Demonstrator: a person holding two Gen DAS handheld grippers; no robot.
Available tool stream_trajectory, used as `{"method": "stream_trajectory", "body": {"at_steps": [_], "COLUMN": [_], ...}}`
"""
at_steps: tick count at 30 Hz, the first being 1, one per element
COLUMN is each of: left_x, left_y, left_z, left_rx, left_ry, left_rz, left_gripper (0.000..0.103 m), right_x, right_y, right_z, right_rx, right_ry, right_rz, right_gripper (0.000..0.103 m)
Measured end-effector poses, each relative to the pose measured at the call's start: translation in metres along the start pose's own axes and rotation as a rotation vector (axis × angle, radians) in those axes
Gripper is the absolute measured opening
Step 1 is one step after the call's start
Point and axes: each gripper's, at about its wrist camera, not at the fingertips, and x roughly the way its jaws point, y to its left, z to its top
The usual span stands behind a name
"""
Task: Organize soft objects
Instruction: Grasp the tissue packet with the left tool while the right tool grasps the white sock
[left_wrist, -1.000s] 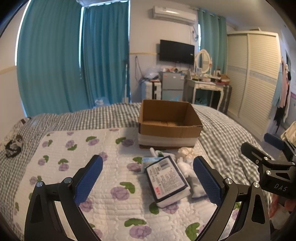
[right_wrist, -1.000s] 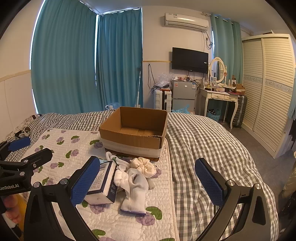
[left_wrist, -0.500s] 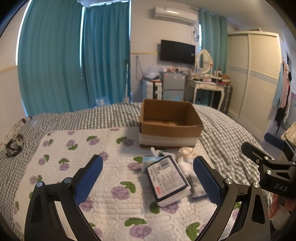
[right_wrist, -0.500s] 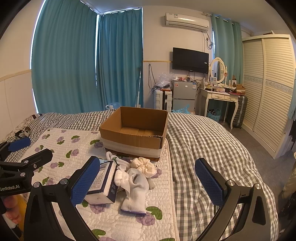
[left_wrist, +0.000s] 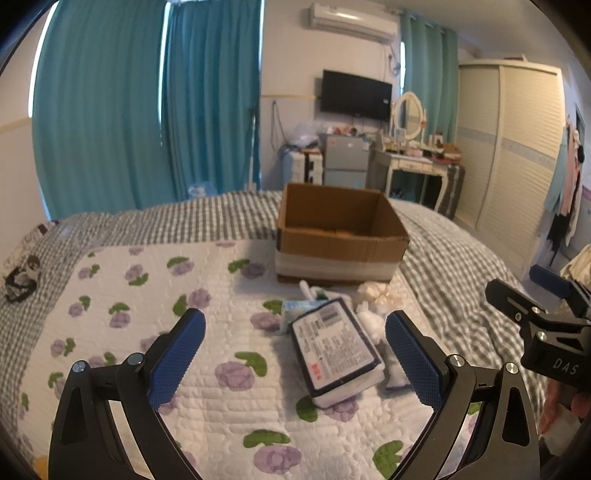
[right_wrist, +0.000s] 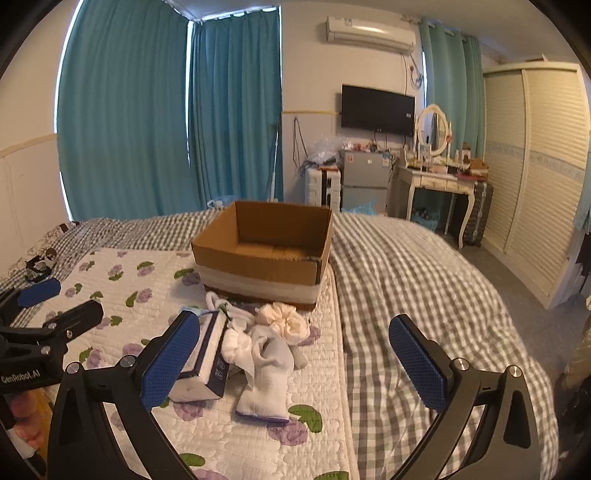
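An open brown cardboard box stands on the bed. In front of it lies a pile: a soft tissue pack with a dark-edged label, white socks and a cream scrunchie. My left gripper is open above the quilt, the tissue pack between its blue pads. My right gripper is open and empty over the socks. Each gripper shows at the edge of the other's view.
A white quilt with purple flowers covers the grey checked bedspread. A small dark object lies at the bed's left edge. Teal curtains, a dresser and a wardrobe stand beyond the bed.
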Motion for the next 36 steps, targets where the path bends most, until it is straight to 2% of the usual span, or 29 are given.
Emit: {"method": "stream_trajectory", "body": {"at_steps": [4, 6, 7, 9, 12, 16, 19, 25, 30, 32, 35, 36], "left_x": [0.019, 0.031, 0.035, 0.045, 0.056, 0.064, 0.070, 0.078, 0.082, 0.084, 0.086, 0.087], "left_y": [-0.001, 0.000, -0.001, 0.000, 0.000, 0.002, 0.001, 0.001, -0.005, -0.009, -0.015, -0.017], "left_z": [-0.011, -0.017, -0.019, -0.026, -0.034, -0.035, -0.034, -0.033, -0.036, -0.039, -0.044, -0.046], "left_rx": [0.021, 0.041, 0.044, 0.043, 0.036, 0.027, 0.042, 0.027, 0.038, 0.042, 0.055, 0.057], "left_ry": [0.028, 0.030, 0.040, 0.096, 0.154, 0.147, 0.153, 0.160, 0.193, 0.212, 0.236, 0.246], "left_rz": [0.009, 0.022, 0.020, 0.012, 0.010, 0.013, 0.011, -0.008, -0.029, -0.045, -0.061, -0.069], "left_gripper": [0.100, 0.100, 0.100, 0.100, 0.100, 0.100, 0.100, 0.100, 0.100, 0.100, 0.100, 0.100], "right_x": [0.038, 0.060, 0.072, 0.091, 0.111, 0.128, 0.133, 0.127, 0.148, 0.158, 0.164, 0.161], "right_y": [-0.006, -0.010, -0.012, -0.014, -0.009, -0.002, -0.005, -0.026, -0.026, -0.020, -0.015, -0.014], "right_z": [-0.011, -0.019, -0.024, -0.033, -0.044, -0.058, -0.064, -0.046, -0.050, -0.057, -0.059, -0.057], "right_rx": [0.036, 0.068, 0.094, 0.128, 0.100, 0.077, 0.091, 0.188, 0.219, 0.203, 0.213, 0.211], "right_ry": [0.097, 0.151, 0.179, 0.229, 0.290, 0.350, 0.356, 0.279, 0.330, 0.364, 0.374, 0.370], "right_rz": [0.028, 0.049, 0.070, 0.098, 0.085, 0.099, 0.104, 0.118, 0.138, 0.143, 0.208, 0.205], "right_gripper": [0.100, 0.090, 0.089, 0.083, 0.082, 0.076, 0.071, 0.071, 0.070, 0.059, 0.031, 0.028]}}
